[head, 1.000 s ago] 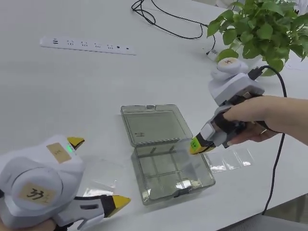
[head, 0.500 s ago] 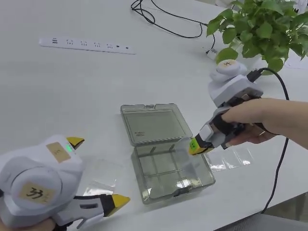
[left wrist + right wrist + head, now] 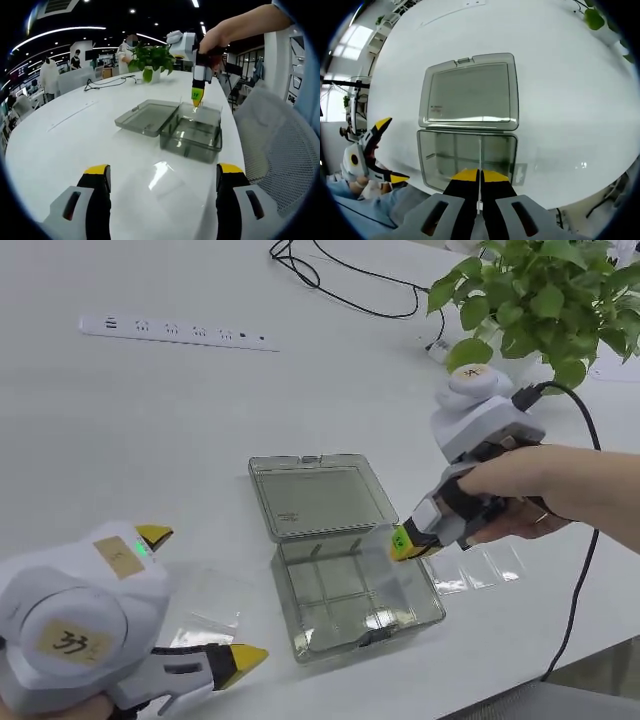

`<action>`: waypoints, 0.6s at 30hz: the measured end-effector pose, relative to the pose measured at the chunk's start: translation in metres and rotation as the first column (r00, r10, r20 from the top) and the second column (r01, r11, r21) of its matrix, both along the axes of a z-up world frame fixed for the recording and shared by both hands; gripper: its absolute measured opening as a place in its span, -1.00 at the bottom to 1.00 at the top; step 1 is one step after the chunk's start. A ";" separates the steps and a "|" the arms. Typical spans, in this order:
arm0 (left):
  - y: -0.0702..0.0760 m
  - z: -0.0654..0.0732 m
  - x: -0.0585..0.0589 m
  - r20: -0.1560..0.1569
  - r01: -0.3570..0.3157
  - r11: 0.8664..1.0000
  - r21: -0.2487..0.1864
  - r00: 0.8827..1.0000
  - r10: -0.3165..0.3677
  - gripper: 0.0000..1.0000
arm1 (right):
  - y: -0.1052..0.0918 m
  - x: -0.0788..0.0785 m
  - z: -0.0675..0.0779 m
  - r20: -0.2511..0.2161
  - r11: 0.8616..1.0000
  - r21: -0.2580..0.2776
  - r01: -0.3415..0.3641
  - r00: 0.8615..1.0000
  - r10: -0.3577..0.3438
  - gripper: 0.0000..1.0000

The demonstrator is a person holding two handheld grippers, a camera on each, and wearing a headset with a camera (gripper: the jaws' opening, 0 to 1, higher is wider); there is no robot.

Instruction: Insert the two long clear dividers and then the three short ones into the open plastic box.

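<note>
The open smoky plastic box (image 3: 432,612) lies in the middle of the table, its lid (image 3: 315,498) folded back flat. My right gripper (image 3: 403,543) hovers over the box's right rim, shut on a clear divider (image 3: 480,156) that hangs edge-on above the box (image 3: 427,165). Thin divider lines show inside the box. My left gripper (image 3: 200,595) is open at the near left with nothing between its jaws, above clear dividers (image 3: 215,605) lying flat on the table. In the left gripper view the same sheets (image 3: 165,176) lie ahead of the left gripper (image 3: 163,170), with the box (image 3: 192,135) and the right gripper (image 3: 196,95) beyond.
Short clear dividers (image 3: 480,568) lie on the table right of the box. A potted plant (image 3: 540,295) stands at the back right, a power strip (image 3: 180,333) at the back left and black cables (image 3: 340,285) behind. The table's near edge runs just below the box.
Hardly anything has changed. The right gripper with its divider has drifted very slightly left over the box's rim. The left gripper stays where it was.
</note>
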State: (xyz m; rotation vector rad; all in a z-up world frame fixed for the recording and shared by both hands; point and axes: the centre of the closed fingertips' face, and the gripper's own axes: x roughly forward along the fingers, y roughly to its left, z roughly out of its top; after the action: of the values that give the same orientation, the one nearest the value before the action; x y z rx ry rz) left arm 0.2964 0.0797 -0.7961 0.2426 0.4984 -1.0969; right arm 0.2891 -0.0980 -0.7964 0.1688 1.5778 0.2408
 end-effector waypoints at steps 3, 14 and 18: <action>0.000 0.000 0.000 0.001 0.001 1.000 -0.001 1.000 -0.001 0.77 | -0.001 0.002 -0.001 -0.002 1.000 -0.001 0.005 1.000 -0.005 -0.96; -0.001 0.000 0.000 0.003 -0.003 1.000 -0.007 1.000 0.003 0.78 | -0.003 0.005 -0.004 0.000 1.000 -0.015 -0.013 1.000 0.013 -0.96; -0.001 0.000 0.000 0.001 -0.002 1.000 -0.008 1.000 0.002 0.78 | -0.002 0.006 -0.005 0.005 1.000 -0.017 -0.014 1.000 0.015 -0.96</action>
State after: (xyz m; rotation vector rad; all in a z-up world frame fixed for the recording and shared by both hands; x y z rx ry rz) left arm 0.2960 0.0783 -0.7959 0.2357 0.4926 -1.0971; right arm 0.2951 -0.1001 -0.8015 0.1434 1.5762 0.2388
